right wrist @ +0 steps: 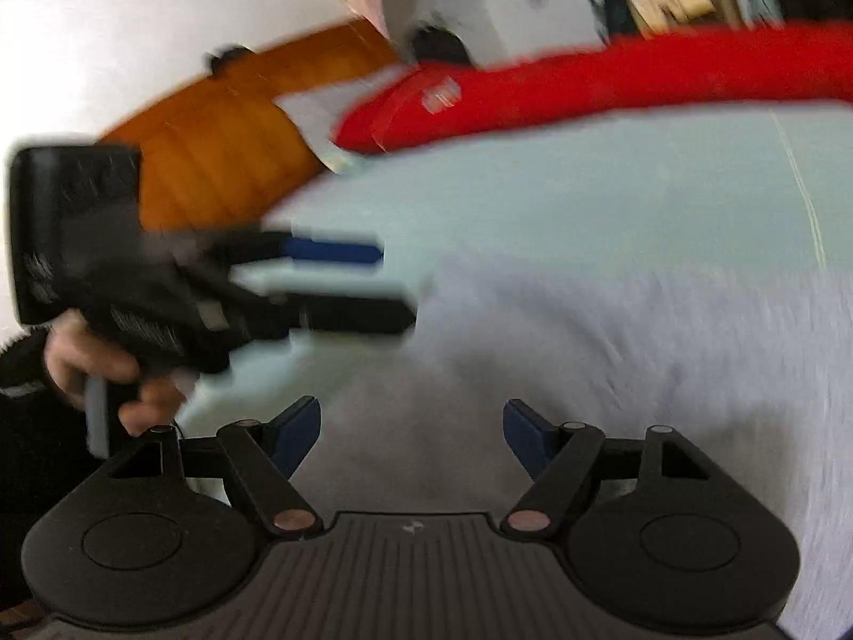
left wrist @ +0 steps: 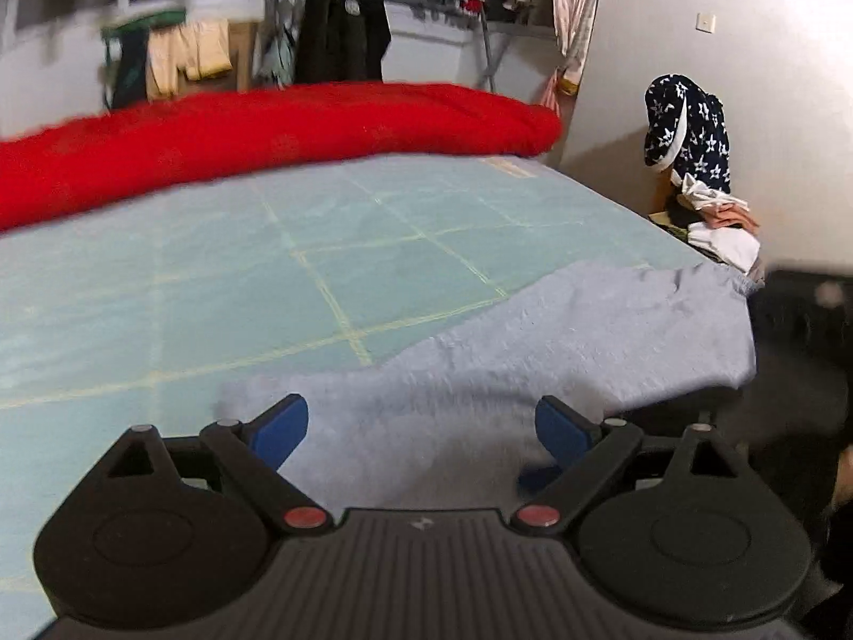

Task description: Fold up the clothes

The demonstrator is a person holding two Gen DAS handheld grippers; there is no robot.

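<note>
no readable text, label, brand or number in either view, small pale mark on each gripper body too tiny and blurred to read

Both my views smear with motion. In the right view my left gripper (right wrist: 394, 282) is a streak, and I can't tell whether its fingers touch the garment (right wrist: 613, 373). The lower edge cuts that garment off. My hand (right wrist: 101, 368) is half hidden behind the handle. In the left view the hanging clothes (left wrist: 186, 53) blur, and the pile (left wrist: 714, 224) by the wall is too jumbled to sort.
</note>
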